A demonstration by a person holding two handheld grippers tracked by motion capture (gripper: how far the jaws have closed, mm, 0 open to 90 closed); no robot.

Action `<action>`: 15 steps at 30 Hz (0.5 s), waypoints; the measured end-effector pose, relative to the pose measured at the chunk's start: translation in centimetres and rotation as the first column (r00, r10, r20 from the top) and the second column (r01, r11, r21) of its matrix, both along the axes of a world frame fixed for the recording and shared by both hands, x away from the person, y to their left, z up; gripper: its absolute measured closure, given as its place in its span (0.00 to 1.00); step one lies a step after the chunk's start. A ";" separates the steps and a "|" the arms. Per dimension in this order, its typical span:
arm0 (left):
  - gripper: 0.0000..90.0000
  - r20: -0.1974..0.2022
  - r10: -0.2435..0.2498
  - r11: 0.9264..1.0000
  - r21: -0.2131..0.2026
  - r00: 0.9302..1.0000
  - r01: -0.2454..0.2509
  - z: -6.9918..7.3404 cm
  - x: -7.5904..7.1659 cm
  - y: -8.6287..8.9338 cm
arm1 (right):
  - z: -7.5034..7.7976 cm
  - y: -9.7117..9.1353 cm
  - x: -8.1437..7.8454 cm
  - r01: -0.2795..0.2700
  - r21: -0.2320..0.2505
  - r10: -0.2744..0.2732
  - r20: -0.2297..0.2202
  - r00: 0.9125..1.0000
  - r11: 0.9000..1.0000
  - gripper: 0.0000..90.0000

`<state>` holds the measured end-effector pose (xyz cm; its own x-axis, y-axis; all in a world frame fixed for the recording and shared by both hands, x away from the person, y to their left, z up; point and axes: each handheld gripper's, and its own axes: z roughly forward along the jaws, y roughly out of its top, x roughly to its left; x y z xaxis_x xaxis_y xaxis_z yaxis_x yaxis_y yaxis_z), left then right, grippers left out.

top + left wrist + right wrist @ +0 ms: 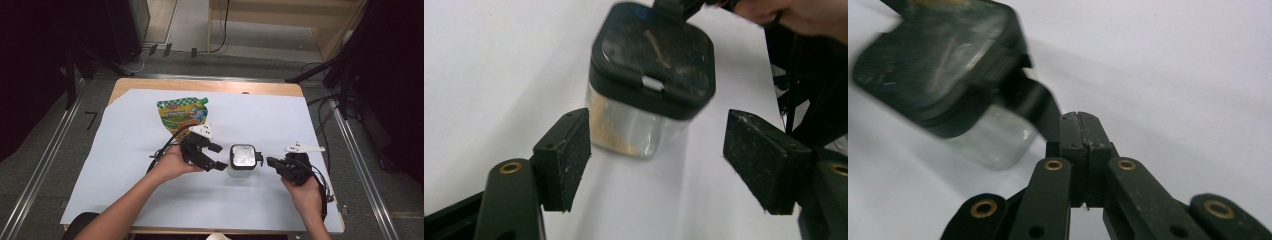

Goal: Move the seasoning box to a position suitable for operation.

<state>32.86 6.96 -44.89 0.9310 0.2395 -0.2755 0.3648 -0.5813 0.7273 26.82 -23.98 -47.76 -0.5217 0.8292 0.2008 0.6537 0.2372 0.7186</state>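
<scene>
Two grippers are flanking the jar (243, 161) near the tabletop's middle: left gripper (656, 160) standing wide, released, right gripper (1079, 131) clenched empty beside its lid flap (1035, 102). Rigid, probably light and slippery; clear walls below the lid are offering the safest hold.

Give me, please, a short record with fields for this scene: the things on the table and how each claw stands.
surface: white sheet over a wooden table
jar: clear square jar with black lid, upright, some tan powder inside
pouch: green and yellow spouted pouch, lying flat, behind the left claw
left claw: open, jaws either side of the jar, pads not touching it
right claw: shut, beside the jar's lid flap, holding nothing visible
</scene>
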 end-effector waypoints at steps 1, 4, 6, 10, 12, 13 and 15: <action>0.29 -0.009 -0.002 1.000 0.003 1.000 0.002 0.1 0.3 -0.2 | -0.2 0.2 0.3 0.005 -0.007 -0.006 -0.012 1.000 1.000 1.00; 0.26 -0.019 -0.012 1.000 -0.007 1.000 0.012 0.2 1.0 -0.6 | -0.6 1.0 0.9 -0.003 -0.037 0.002 -0.013 1.000 0.999 1.00; 0.25 -0.026 -0.022 1.000 -0.016 0.999 0.021 0.0 1.2 -0.8 | -0.9 1.5 1.1 0.007 -0.061 -0.008 -0.017 1.000 0.998 1.00; 0.24 -0.015 -0.027 1.000 -0.002 1.000 0.027 -0.5 1.0 -1.3 | -1.3 1.8 1.1 0.035 -0.072 -0.036 -0.018 0.999 0.997 1.00; 0.23 0.005 -0.033 0.999 0.002 0.999 0.033 -0.5 0.8 -1.5 | -1.5 2.0 1.1 0.044 -0.081 -0.045 -0.013 0.999 0.996 1.00; 0.24 0.009 -0.038 0.999 0.002 0.999 0.038 -0.6 0.8 -1.4 | -1.5 2.0 1.1 0.046 -0.081 -0.047 -0.013 0.999 0.996 1.00; 0.23 0.013 -0.036 0.999 0.010 0.999 0.035 -0.7 0.8 -1.4 | -1.5 2.2 1.2 0.054 -0.077 -0.054 -0.008 0.998 0.996 1.00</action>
<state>33.63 5.56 -45.55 0.9424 0.2088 -0.2612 0.3344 -0.6005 0.7263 28.00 -21.78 -49.31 -0.4741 0.8692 0.1402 0.6738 0.2557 0.6932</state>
